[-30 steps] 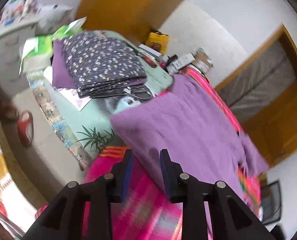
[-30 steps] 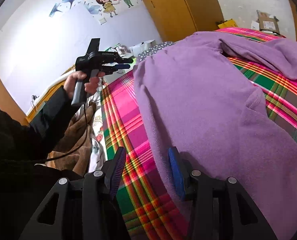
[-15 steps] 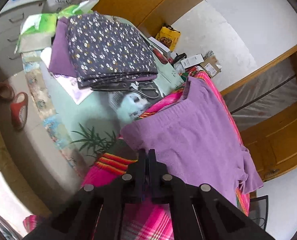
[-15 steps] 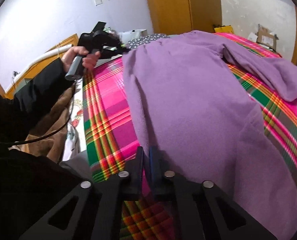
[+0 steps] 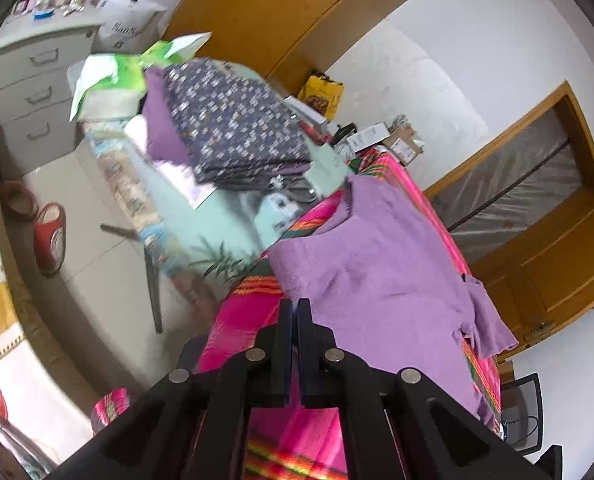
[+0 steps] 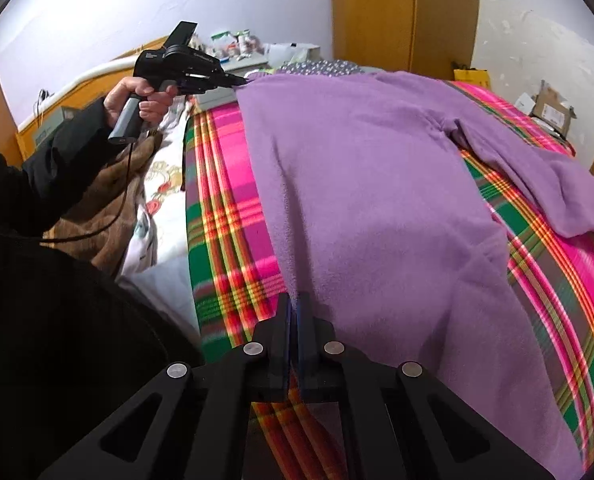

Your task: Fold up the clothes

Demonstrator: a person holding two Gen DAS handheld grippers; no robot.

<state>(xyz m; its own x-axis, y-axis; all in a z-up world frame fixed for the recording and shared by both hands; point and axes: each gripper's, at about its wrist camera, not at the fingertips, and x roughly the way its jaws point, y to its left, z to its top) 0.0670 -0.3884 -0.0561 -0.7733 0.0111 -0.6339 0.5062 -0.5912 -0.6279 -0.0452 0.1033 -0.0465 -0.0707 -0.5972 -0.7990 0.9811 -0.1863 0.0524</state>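
One purple sweater [image 6: 377,200] is spread on the plaid blanket [image 6: 225,216] of the bed, one sleeve flung out sideways, no fold across its body. Its near edge is pinched by both grippers: left gripper [image 5: 293,308] and right gripper [image 6: 293,304], fingers pressed together. Folding appears largely left to do. A folded pile [image 5: 233,128] sits on the tabletop beyond.

The bed [image 6: 233,216] wore a pink-and-green plaid blanket [image 6: 569,280] — a purple sweater [image 6: 377,200] lay spread across it, one sleeve [image 6: 553,176] trailing off sideways.
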